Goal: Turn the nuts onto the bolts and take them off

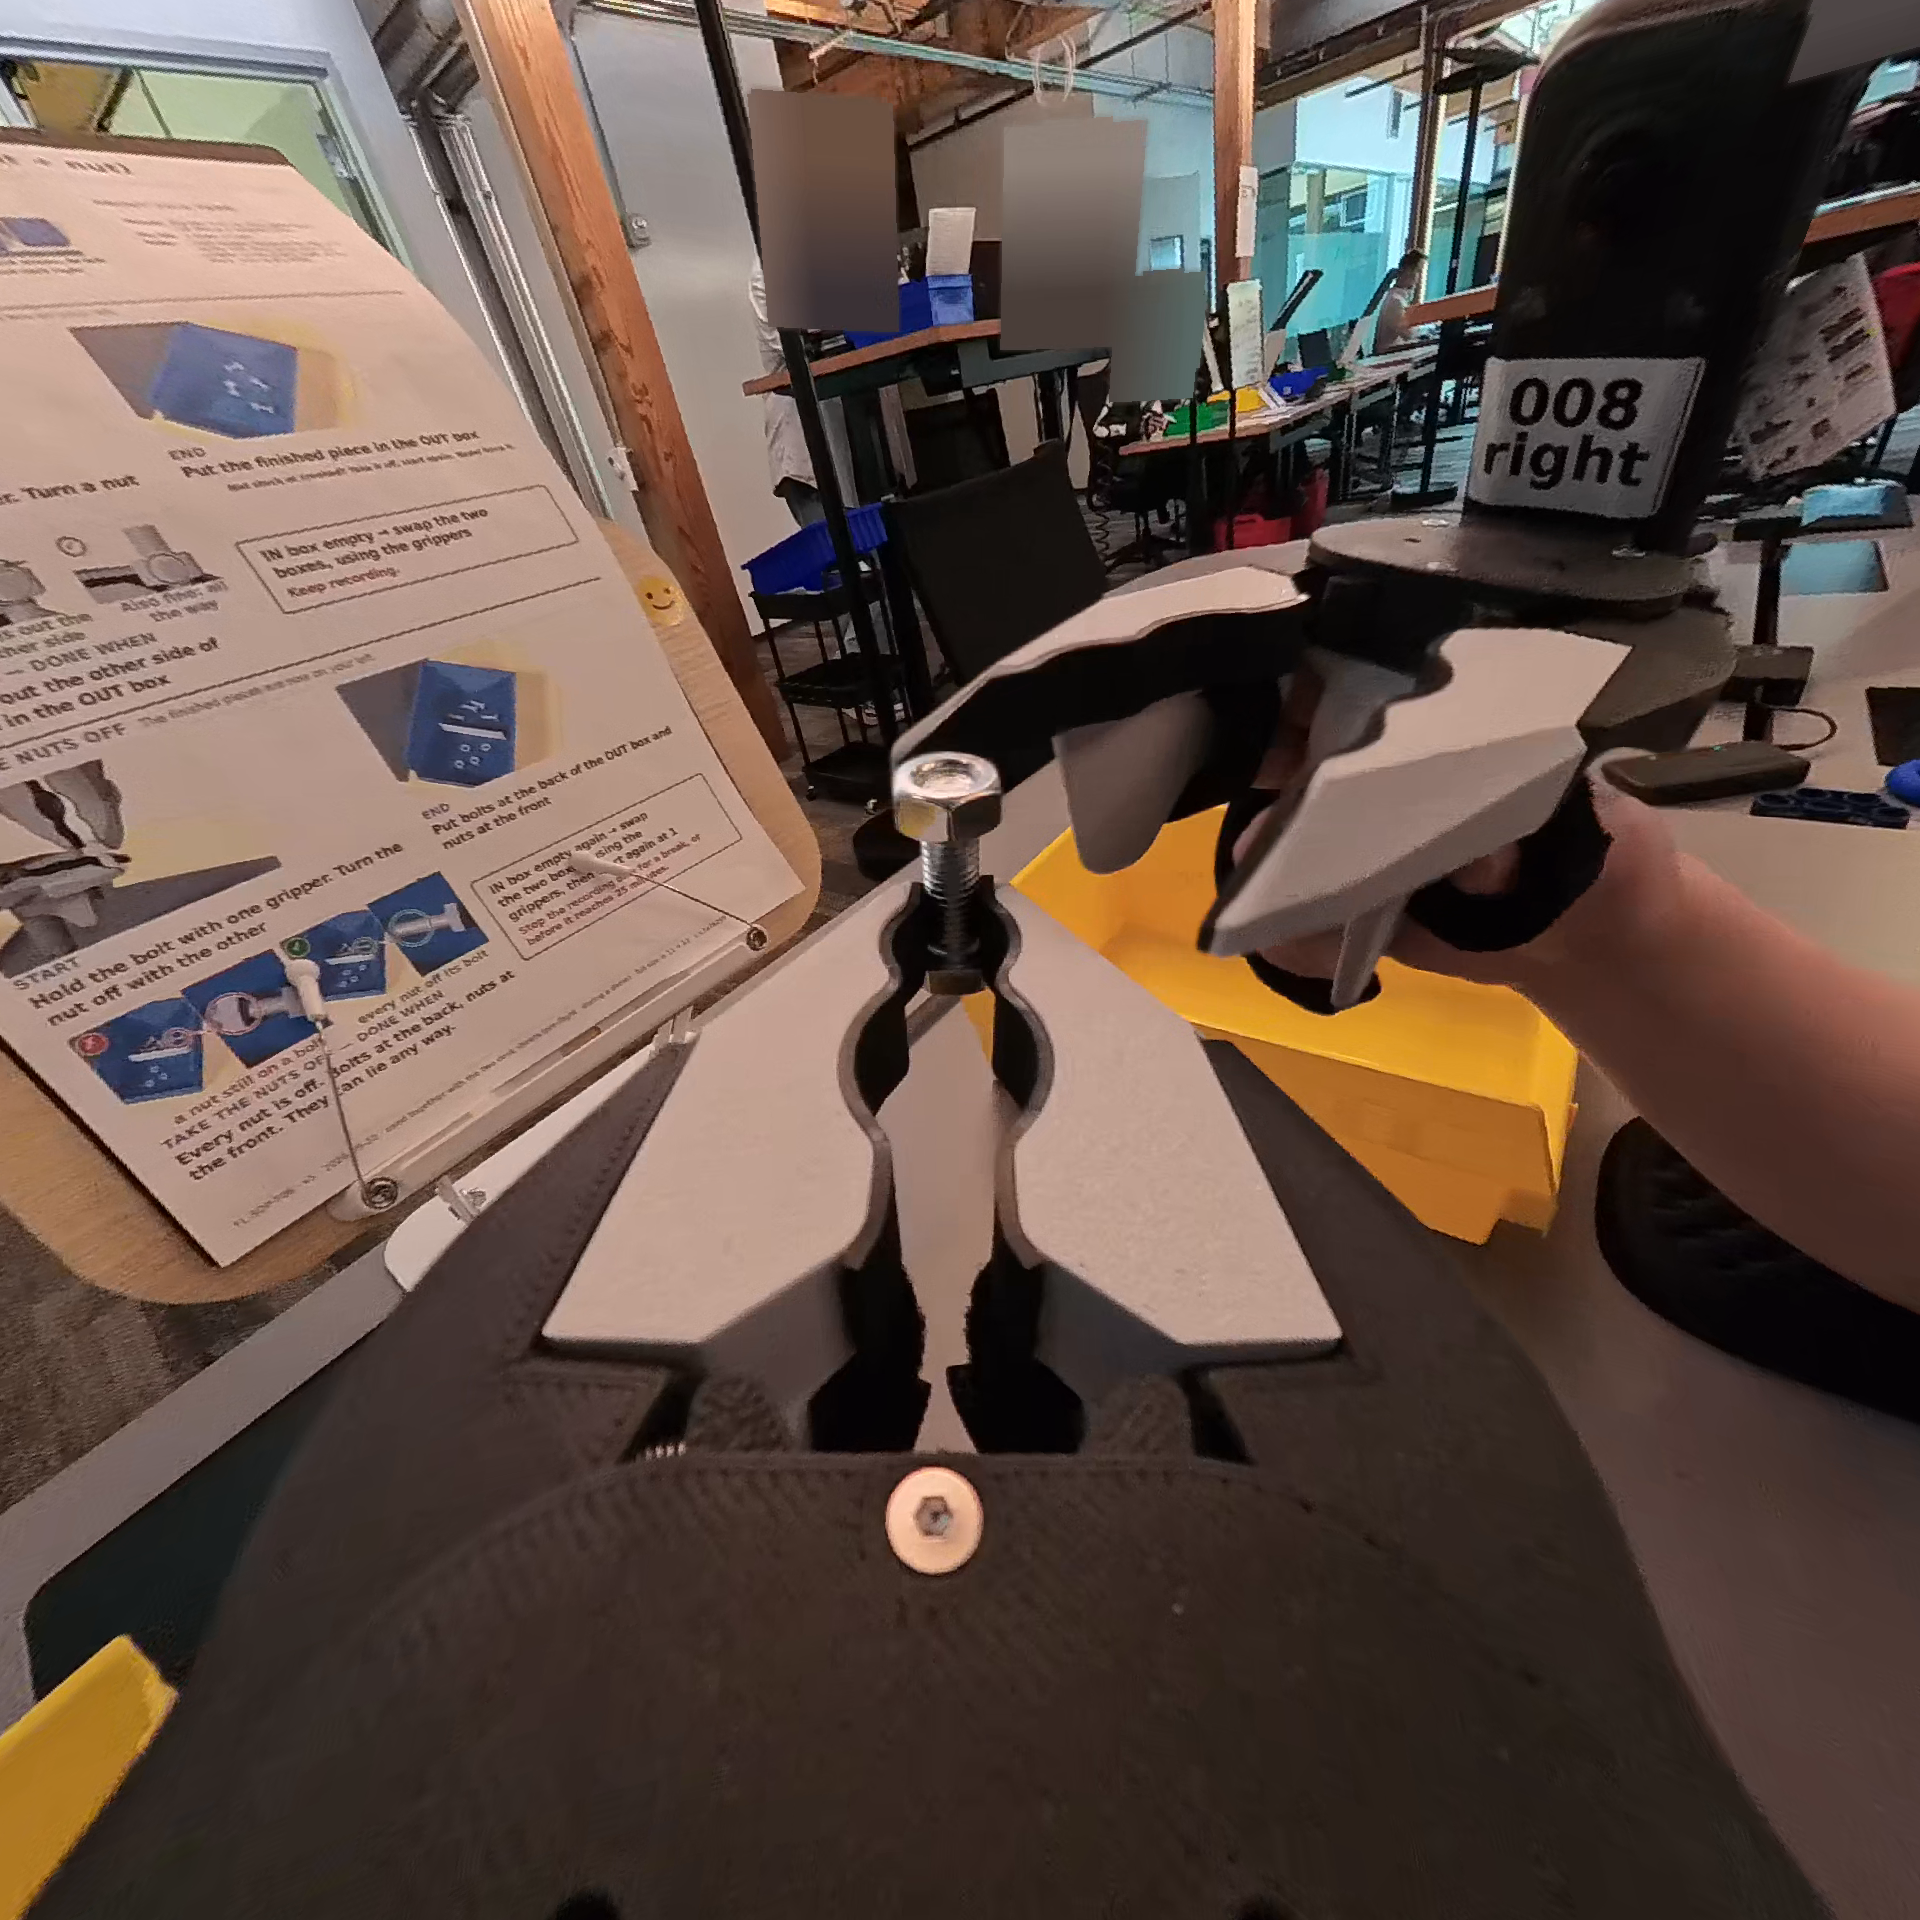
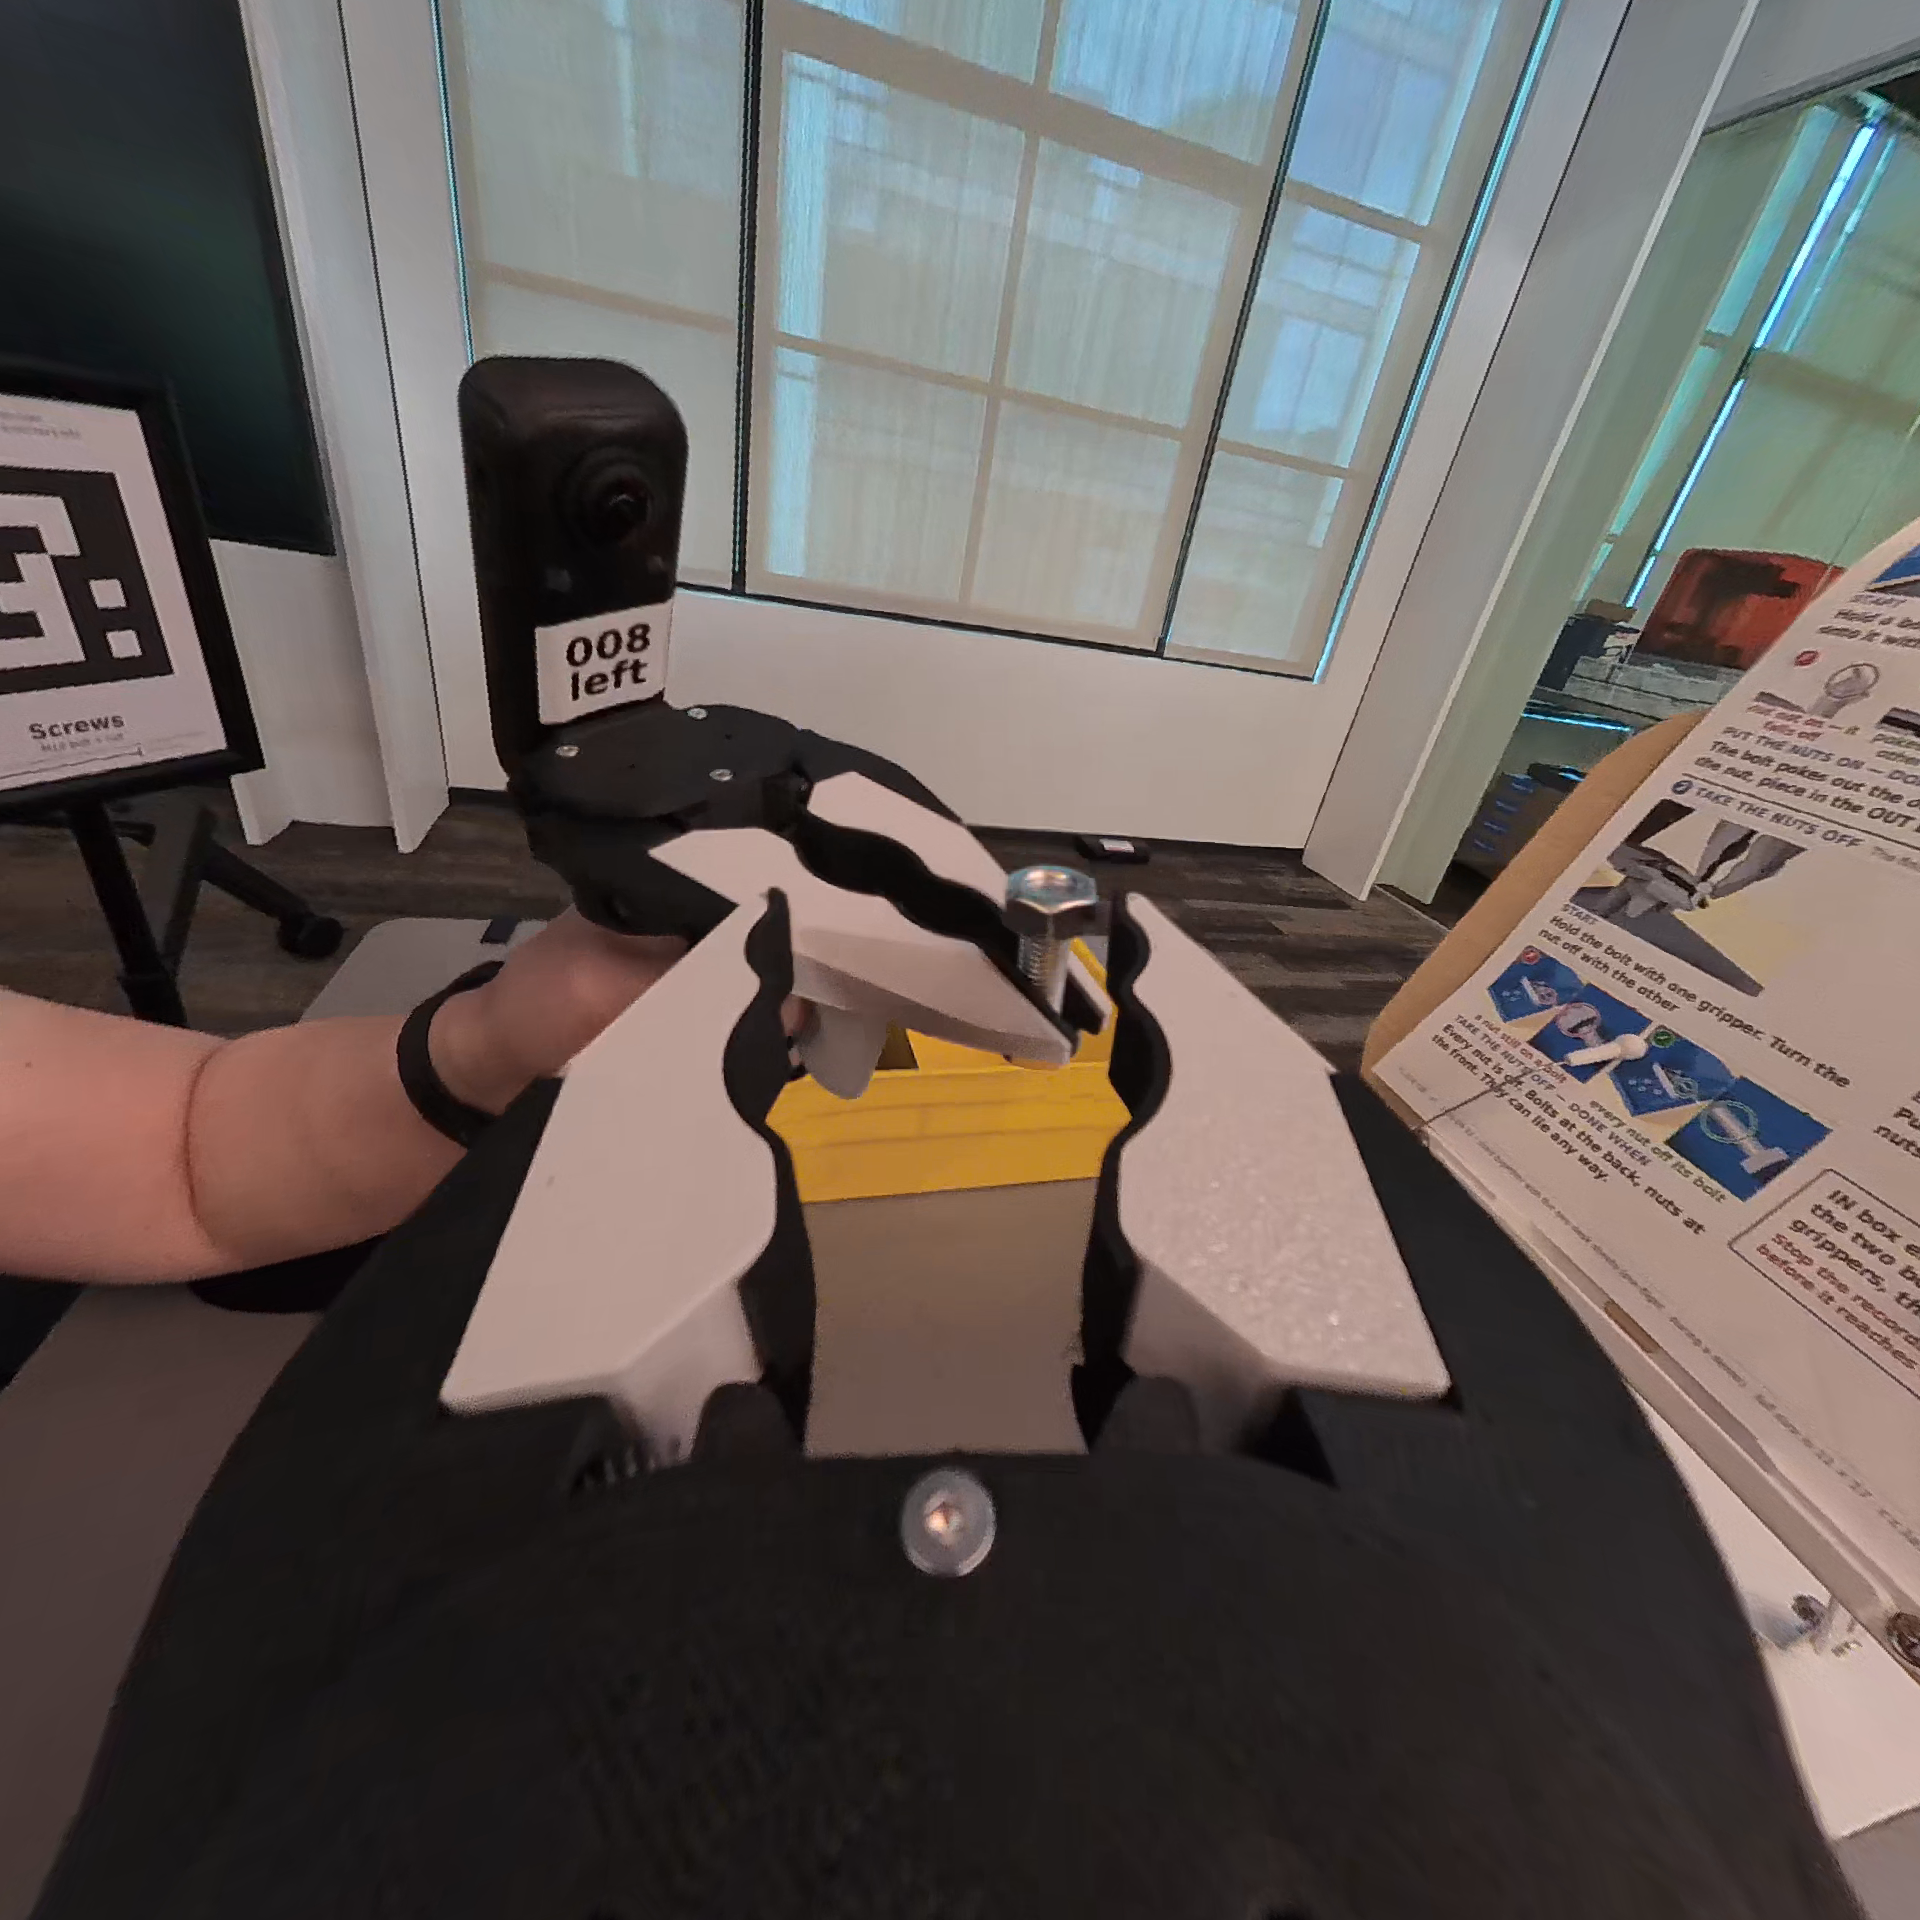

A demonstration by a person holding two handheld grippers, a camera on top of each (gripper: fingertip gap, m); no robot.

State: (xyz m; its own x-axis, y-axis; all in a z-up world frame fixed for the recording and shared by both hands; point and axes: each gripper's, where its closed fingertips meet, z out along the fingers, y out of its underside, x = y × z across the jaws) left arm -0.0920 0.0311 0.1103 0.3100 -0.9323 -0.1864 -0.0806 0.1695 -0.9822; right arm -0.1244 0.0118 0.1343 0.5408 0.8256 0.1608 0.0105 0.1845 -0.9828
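My left gripper (image 1: 948, 928) is shut on a silver bolt (image 1: 948, 894) and holds it upright, head down between the fingertips. A silver hex nut (image 1: 945, 805) sits on the bolt's upper end. My right gripper (image 2: 951, 920) is open and empty. The nut (image 2: 1051, 899) lies between its fingertips, close to the right-hand finger (image 2: 1247, 1122), with a small gap showing. In the left wrist view the right gripper (image 1: 1060, 842) comes in from the right, with its jaws spread around the nut. In the right wrist view the left gripper (image 2: 1049, 1023) holds the bolt (image 2: 1044, 966).
A yellow box (image 1: 1351, 1070) sits on the table below both grippers; it also shows in the right wrist view (image 2: 956, 1122). An instruction sheet on a wooden stand (image 1: 312, 727) is to the left (image 2: 1662, 1039). Another yellow box corner (image 1: 73, 1756) is near me. Left and right tips are no more than a few centimetres apart.
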